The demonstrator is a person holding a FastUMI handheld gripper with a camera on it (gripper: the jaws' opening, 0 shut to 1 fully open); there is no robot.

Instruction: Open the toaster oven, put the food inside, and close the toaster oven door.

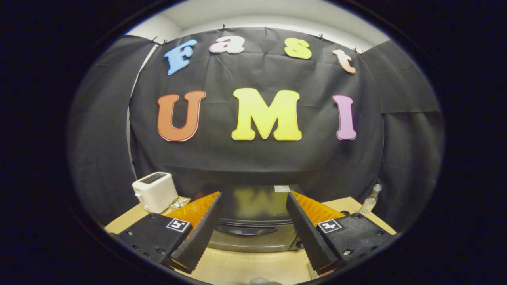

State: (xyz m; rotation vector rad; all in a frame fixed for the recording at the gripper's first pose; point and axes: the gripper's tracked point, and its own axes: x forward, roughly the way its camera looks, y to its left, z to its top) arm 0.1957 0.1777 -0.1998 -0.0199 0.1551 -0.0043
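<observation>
Your gripper (253,223) hangs above the bench (245,267) with its jaws spread wide and nothing between the pads. The serrated black fingers (200,235) slant outward from each other, orange backing showing behind them, and each carries a small square marker on its black mount.

The oven (253,221) sits straight ahead, framed in the gap between your fingers and just beyond their tips. Its door is closed: you see the dark glass front with a faint yellow reflection in it, the dark curved handle (246,230) below the glass, and a silver lower panel. The fingers are not touching it.

To the left, beyond your left finger, a white toaster (154,192) stands on the bench against the black cloth wall. Just beside it, toward the oven, lies a small clear-wrapped packet (179,203); you cannot tell what it holds. To the right, past the right finger, a small clear bottle (370,200) stands near the bench's far edge.
</observation>
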